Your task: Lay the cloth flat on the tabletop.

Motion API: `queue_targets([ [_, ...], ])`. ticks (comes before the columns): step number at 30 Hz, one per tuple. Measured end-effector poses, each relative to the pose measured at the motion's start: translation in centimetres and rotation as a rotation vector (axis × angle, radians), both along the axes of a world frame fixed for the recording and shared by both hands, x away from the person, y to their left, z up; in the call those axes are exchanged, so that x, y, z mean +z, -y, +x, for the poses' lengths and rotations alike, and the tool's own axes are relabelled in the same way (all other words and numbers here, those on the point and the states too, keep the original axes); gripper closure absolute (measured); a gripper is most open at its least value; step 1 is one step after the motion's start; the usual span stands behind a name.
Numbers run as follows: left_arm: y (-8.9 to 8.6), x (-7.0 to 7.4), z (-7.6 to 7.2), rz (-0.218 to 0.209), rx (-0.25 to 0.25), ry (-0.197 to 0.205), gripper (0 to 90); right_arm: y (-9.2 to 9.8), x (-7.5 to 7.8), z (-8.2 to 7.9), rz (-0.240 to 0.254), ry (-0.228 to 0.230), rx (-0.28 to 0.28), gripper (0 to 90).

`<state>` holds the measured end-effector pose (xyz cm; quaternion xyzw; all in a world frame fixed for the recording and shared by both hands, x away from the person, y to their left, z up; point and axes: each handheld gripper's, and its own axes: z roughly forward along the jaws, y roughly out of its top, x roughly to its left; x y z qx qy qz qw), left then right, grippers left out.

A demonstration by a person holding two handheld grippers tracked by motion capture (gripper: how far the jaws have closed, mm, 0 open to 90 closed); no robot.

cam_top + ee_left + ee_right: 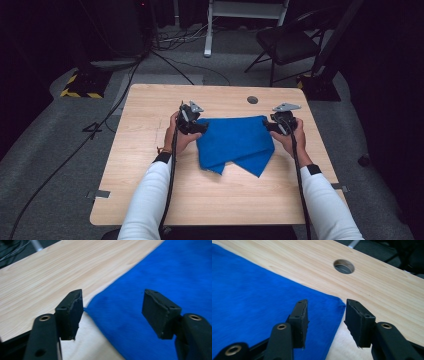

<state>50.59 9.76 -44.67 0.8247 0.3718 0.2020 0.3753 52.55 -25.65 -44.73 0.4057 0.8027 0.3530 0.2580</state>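
Observation:
A blue cloth (234, 142) lies folded on the wooden table (150, 190), its far edge straight and its near edge in two uneven points. My left gripper (200, 127) hovers at the cloth's far left corner (95, 306); its jaws stand apart over the corner and the pads do not touch the fabric. My right gripper (267, 126) is at the far right corner (338, 301), jaws likewise apart above the cloth's edge with nothing pinched. In the left gripper view the left gripper (112, 312) frames the cloth; in the right gripper view the right gripper (327, 315) does the same.
A round cable hole (252, 100) is in the table near its far edge, close to the right gripper, also the cable hole (343, 266). Beyond the table stand a black chair (287, 42) and floor cables (170, 55). Bare wood surrounds the cloth.

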Motion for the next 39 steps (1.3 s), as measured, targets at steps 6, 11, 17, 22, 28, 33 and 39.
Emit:
queue_targets([
  [6,0.0,0.8,-4.5,-0.013,-0.115,0.018,26.6,0.5,0.3,-3.8,0.018,-0.01,0.118,54.5],
  [11,0.3,0.4,-8.4,-0.011,-0.2,0.006,22.3,1.1,0.7,-7.1,0.035,-0.003,0.185,55.0],
  [17,0.9,0.6,-12.5,-0.022,-0.303,-0.005,23.3,0.5,-0.1,-10.6,0.01,-0.029,0.294,56.8],
  [22,1.6,-0.6,-14.6,-0.007,-0.386,-0.054,29.8,-0.7,-1.4,-13.0,-0.034,-0.056,0.375,58.3],
  [28,2.9,-2.2,-14.7,0.041,-0.43,-0.102,30.2,-1.5,-2.8,-14.1,-0.043,-0.104,0.454,51.1],
  [33,2.8,-3.1,-14.0,0.072,-0.42,-0.117,40.1,-1.6,-3.8,-13.7,-0.032,-0.141,0.483,49.0],
  [39,2.1,-3.5,-13.3,0.076,-0.402,-0.125,62.3,-1.7,-4.4,-13.5,-0.053,-0.158,0.489,56.0],
])
